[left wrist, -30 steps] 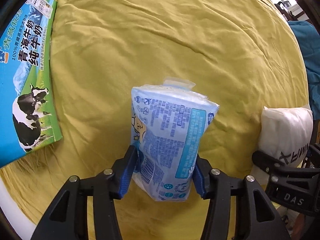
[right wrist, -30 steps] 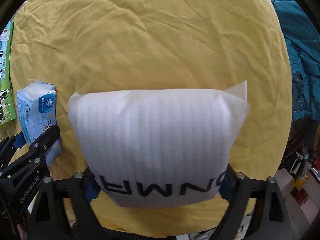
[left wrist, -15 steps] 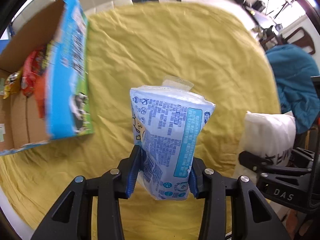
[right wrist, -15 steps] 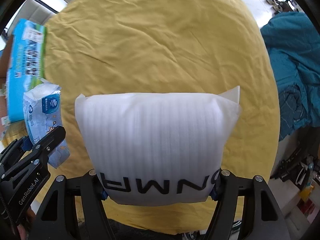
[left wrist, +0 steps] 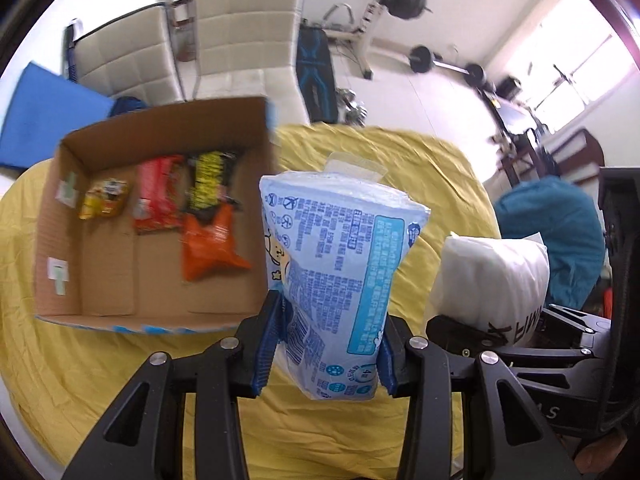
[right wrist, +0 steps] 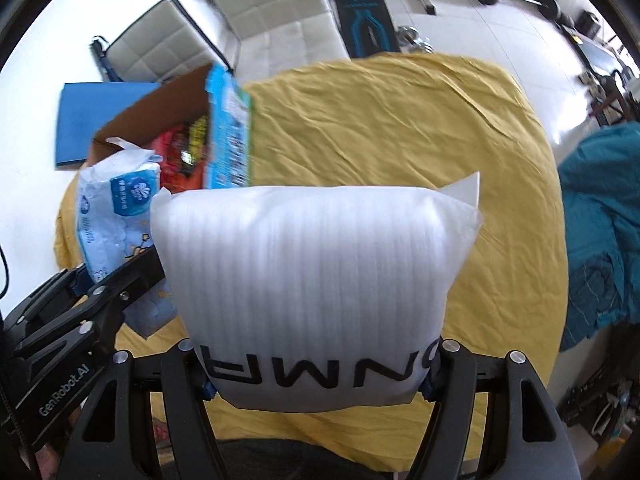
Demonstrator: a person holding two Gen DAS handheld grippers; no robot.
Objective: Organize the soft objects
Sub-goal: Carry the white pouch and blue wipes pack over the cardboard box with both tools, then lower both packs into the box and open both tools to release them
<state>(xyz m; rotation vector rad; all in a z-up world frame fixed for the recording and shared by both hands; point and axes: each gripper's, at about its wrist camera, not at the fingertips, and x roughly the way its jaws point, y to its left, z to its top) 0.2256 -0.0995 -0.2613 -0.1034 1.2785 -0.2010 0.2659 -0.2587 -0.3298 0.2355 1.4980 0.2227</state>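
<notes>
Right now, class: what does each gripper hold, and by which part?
The left gripper pinches the blue tissue pack across its lower end. The right gripper clamps the white foam pouch by the sides of its bottom, printed edge.

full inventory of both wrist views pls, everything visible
tissue pack: 1, light blue, held up in left gripper
foam pouch: 1, white with black lettering, held in right gripper
cardboard box: 1, brown inside, blue print outside, open, on cloth at left
snack packets: about 4, yellow, red, black-yellow, orange, inside box
cloth: 1, yellow, covers table
chairs: 2, cream, behind table
barbells: several, black, on floor
teal fabric: 1, at right
left gripper: black, shut
right gripper: black, shut
</notes>
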